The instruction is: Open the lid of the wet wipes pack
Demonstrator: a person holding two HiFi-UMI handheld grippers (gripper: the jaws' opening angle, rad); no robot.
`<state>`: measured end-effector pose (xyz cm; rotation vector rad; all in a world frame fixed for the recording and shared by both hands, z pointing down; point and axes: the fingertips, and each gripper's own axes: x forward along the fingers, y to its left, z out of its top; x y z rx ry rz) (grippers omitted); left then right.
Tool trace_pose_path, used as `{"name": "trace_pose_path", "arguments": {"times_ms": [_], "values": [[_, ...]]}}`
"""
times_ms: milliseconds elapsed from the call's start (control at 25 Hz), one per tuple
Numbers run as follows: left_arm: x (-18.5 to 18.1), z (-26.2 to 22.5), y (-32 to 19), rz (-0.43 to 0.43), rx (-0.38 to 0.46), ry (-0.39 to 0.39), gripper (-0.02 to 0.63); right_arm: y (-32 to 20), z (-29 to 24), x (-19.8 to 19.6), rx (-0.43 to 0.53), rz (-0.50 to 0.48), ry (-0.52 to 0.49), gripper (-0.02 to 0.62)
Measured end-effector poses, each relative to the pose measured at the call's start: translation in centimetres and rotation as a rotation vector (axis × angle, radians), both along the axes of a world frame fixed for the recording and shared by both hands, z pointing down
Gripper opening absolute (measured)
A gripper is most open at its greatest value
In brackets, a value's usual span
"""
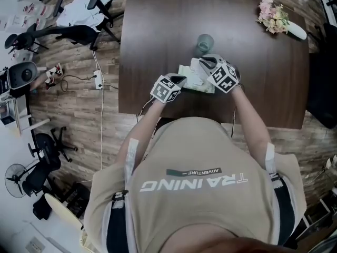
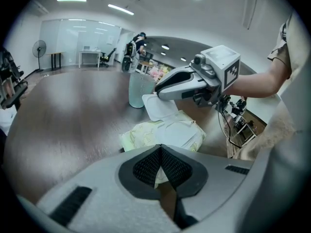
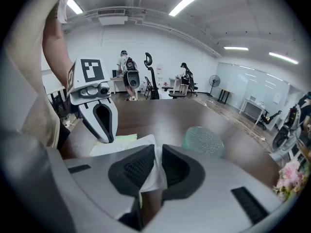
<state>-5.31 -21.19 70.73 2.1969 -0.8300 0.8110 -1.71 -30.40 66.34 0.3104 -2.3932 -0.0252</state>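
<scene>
The wet wipes pack (image 1: 194, 79), pale green and white, lies on the dark table near its front edge. In the left gripper view the pack (image 2: 163, 135) sits just beyond my left gripper (image 2: 161, 152), whose jaws are shut on its near edge. The white lid flap (image 2: 156, 107) stands lifted off the pack's top, pinched by my right gripper (image 2: 158, 92). In the right gripper view the flap (image 3: 154, 171) shows white between the shut jaws of the right gripper (image 3: 158, 152), with the left gripper (image 3: 99, 120) across the pack.
A ribbed glass tumbler (image 1: 205, 42) stands just behind the pack. A white vase with pink flowers (image 1: 275, 18) lies at the table's far right corner. Office chairs (image 1: 68, 33) and a cable are on the floor to the left.
</scene>
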Motion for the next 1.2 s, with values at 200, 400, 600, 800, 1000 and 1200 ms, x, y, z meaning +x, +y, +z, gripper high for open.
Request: {"name": "trace_pose_path", "arguments": {"times_ms": [200,400,600,800,1000,1200], "values": [[-0.2,0.0,0.3,-0.028,-0.006,0.005,0.009,-0.2,1.1,-0.2,-0.063,-0.036,-0.047,0.028],[-0.3,0.0,0.1,-0.043,-0.011,0.015,0.009,-0.4,2.4,-0.1,-0.13,-0.027,-0.062,0.031],[-0.5,-0.1,0.2,-0.052,-0.015,0.029,0.009,0.2,4.3,0.0,-0.164,-0.052,-0.014,0.031],[-0.5,0.1,0.3,-0.039,-0.017,0.034,0.009,0.4,5.0,0.4,-0.168,-0.013,-0.014,0.031],[-0.4,0.1,0.1,-0.023,-0.012,0.041,0.009,0.1,5.5,1.2,-0.171,0.046,0.024,0.028],[-0.4,0.3,0.2,-0.004,0.004,0.047,0.009,0.0,4.5,2.4,-0.079,0.12,0.088,0.028]]}}
